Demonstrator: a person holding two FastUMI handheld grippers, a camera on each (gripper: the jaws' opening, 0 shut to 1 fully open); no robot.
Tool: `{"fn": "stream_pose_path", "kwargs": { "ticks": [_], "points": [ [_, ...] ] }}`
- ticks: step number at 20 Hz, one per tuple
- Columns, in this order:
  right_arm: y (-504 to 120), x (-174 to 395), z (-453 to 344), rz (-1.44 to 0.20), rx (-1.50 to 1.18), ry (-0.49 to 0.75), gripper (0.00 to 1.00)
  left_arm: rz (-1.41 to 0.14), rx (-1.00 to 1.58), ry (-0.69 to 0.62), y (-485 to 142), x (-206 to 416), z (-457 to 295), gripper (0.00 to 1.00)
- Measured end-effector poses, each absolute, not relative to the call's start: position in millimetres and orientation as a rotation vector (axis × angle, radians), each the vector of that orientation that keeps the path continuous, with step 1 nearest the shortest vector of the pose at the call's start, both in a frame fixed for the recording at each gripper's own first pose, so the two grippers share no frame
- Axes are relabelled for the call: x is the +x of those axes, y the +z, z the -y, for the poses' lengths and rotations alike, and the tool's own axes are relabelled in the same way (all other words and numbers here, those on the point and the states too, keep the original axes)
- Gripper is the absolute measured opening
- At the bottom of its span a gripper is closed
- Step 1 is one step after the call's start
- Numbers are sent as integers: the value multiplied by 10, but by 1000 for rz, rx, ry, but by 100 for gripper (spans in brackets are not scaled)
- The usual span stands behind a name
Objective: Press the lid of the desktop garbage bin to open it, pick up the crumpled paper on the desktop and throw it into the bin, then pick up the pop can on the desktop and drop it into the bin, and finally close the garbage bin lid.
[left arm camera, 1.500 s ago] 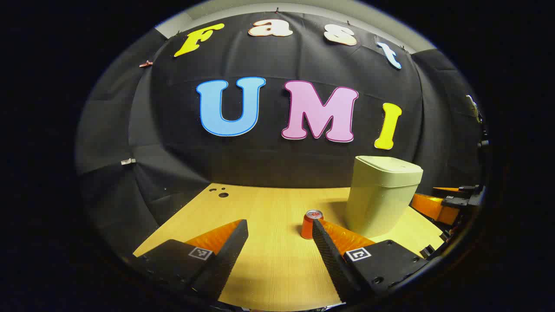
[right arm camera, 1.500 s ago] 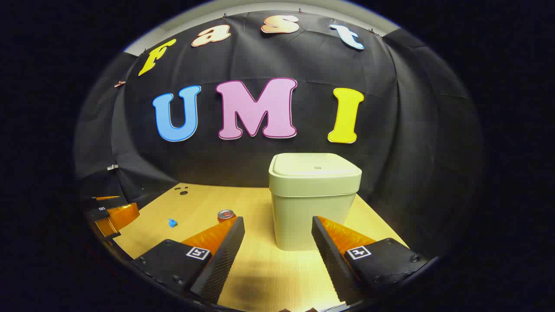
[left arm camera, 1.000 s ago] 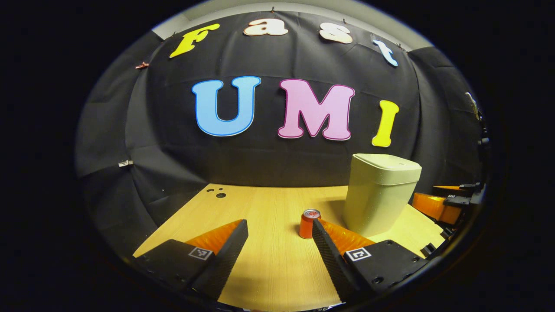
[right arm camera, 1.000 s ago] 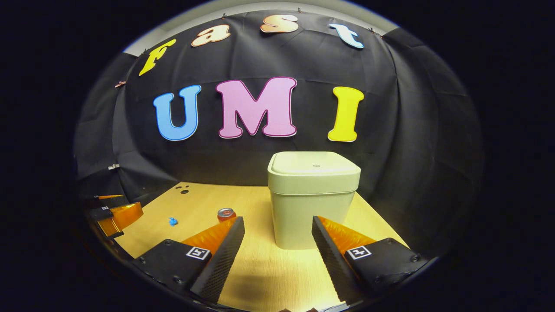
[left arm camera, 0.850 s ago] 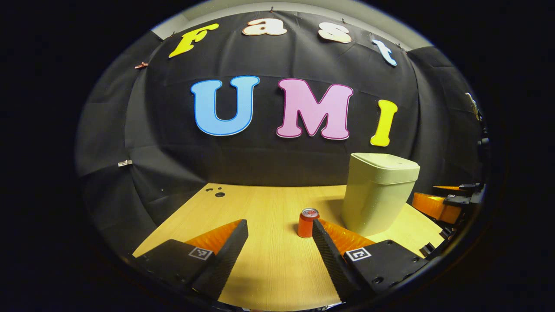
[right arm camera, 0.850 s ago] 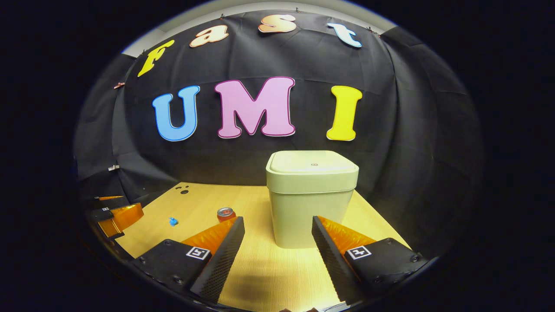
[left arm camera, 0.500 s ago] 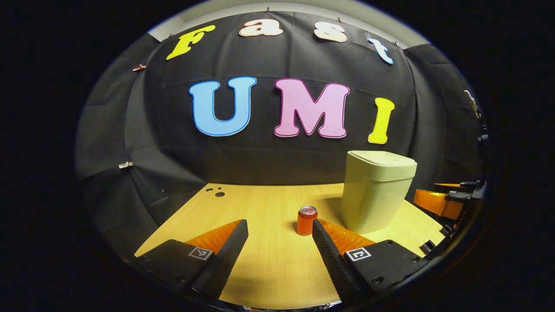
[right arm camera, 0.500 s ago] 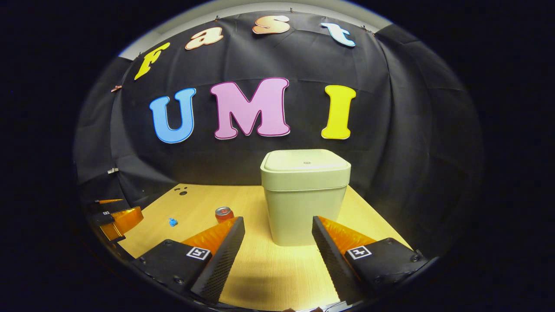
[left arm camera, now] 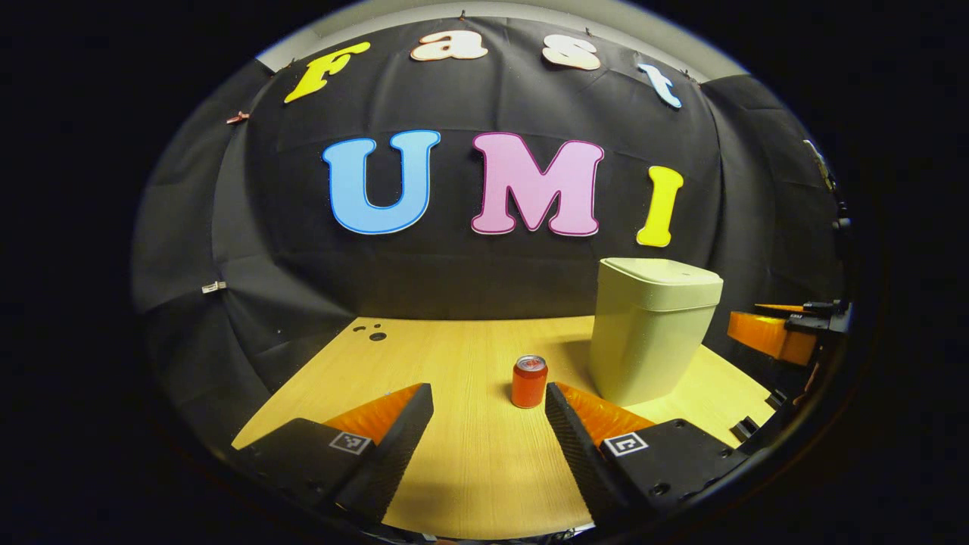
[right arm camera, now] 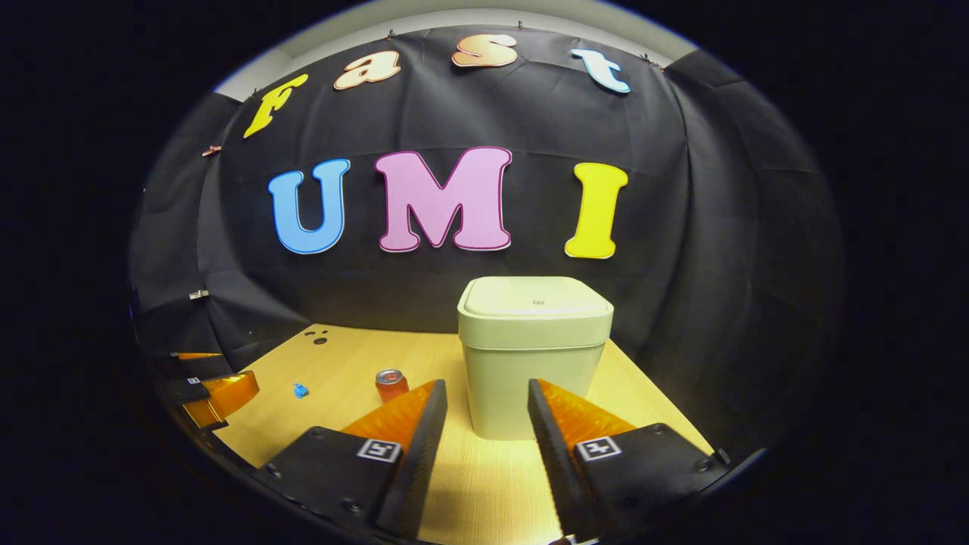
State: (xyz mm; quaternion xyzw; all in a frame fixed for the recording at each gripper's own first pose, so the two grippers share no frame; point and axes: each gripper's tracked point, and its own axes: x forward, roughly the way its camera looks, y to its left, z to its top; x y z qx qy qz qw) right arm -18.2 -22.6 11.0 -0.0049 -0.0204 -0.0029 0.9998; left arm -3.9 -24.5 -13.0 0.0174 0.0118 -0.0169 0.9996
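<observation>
Pale green plastic marks the landmark: the bin [right arm camera: 534, 356] stands on the wooden desktop [right arm camera: 348, 363] with its lid [right arm camera: 536, 297] closed, directly ahead of the right gripper [right arm camera: 484, 409]. That gripper's fingers have narrowed from a wide spread to a partly open gap, holding nothing, which I read as readying a blunter tip for the opening press (a judgement, not a sighting). The left gripper [left arm camera: 488, 412] hangs wide open and empty, to the left of the bin. The pop can [left arm camera: 528, 381] stands upright just left of the bin, apart from it; the small blue crumpled paper [right arm camera: 300, 390] lies farther left still. Bare desktop spreads left of the bin, while its right and back sides sit near the desk edges.
</observation>
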Motion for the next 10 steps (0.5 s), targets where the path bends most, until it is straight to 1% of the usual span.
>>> {"fn": "stream_pose_path", "kwargs": {
  "ticks": [3,4,5,6,7,8,9,10],
  "points": [
    [63,-122,188,17,-29,1,43,-24,29,-36,-130,-15,242,96],
    [44,-111,161,5,-31,14,29,-27,28,-37,-142,-2,242,96],
    [33,-80,137,-8,-37,16,25,-30,27,-38,-141,12,241,96],
    [5,-45,180,-11,-51,2,16,-31,26,-39,-155,16,235,96],
    [2,-87,159,-11,-56,13,8,-32,26,-40,-147,21,229,96],
    [1,-91,95,-12,-56,38,7,-34,25,-39,-165,22,223,96],
    [-12,-68,38,-17,-55,62,5,-35,24,-39,-162,29,217,96],
    [-5,-70,-9,-20,-56,83,5,-38,22,-39,-173,38,208,96]
  ]
}}
